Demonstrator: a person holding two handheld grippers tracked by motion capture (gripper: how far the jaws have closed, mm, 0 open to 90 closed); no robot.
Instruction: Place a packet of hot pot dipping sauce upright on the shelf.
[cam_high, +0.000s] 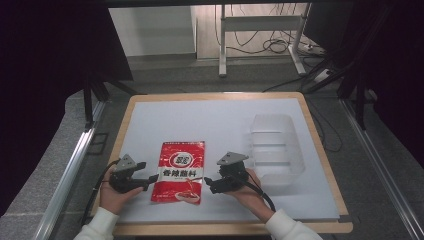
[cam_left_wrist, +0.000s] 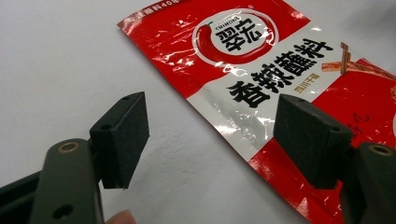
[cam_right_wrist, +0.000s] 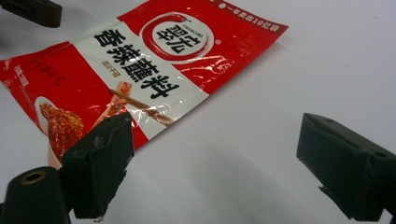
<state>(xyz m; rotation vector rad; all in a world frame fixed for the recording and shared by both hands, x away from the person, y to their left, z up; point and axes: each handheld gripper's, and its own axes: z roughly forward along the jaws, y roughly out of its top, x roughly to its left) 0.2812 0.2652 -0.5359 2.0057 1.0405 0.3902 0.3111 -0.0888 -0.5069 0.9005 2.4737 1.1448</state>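
Observation:
A red and white sauce packet (cam_high: 181, 170) with black characters lies flat on the white table top, near the front. My left gripper (cam_high: 149, 172) sits just off its left edge, open, jaws pointing right at it. In the left gripper view the packet (cam_left_wrist: 261, 70) stretches ahead, its edge running between the wide-apart jaws of the left gripper (cam_left_wrist: 212, 135). My right gripper (cam_high: 209, 184) rests by the packet's lower right corner, open too. In the right gripper view the right gripper (cam_right_wrist: 215, 158) holds nothing, and the packet (cam_right_wrist: 140, 60) lies ahead left.
A clear plastic ridged container (cam_high: 275, 150) stands on the right part of the table (cam_high: 210, 115). The table has a wooden rim. A jaw of the left gripper (cam_right_wrist: 35, 11) shows at the top left of the right gripper view. Dark curtains and a metal stand lie beyond the table.

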